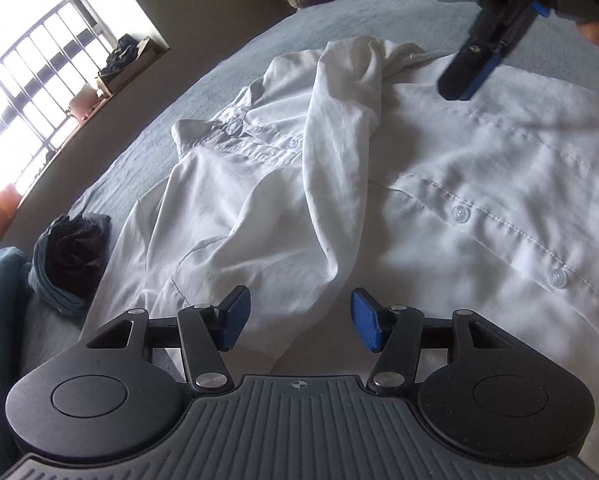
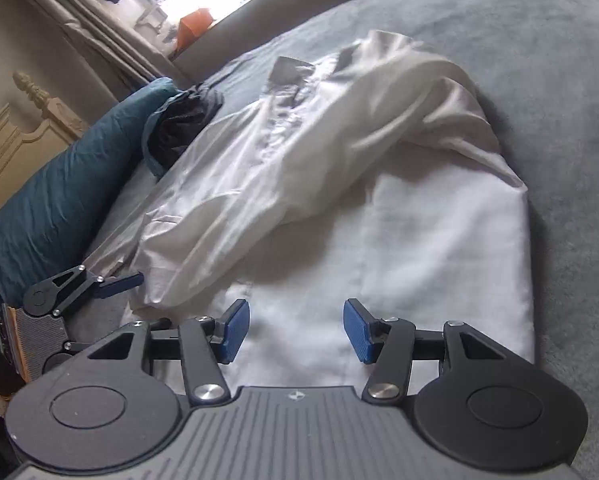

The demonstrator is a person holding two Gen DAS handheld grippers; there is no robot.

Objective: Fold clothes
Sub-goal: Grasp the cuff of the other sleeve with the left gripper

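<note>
Shirt (image 1: 439,168): lying button-side up on bed (image 2: 539,40), sleeve (image 2: 299,168) crossing inward, being folded.
Left gripper (image 1: 301,322): hovering, jaws spread, empty.
Right gripper (image 2: 296,330): same.

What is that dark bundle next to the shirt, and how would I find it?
Start at the grey-blue bedspread with the white button-up shirt spread across it. Off the shirt's edge, against the teal pillow, sits a crumpled black garment wrapped in blue-grey cloth. It is the only dark, balled-up thing beside the flat, pale shirt.
</note>
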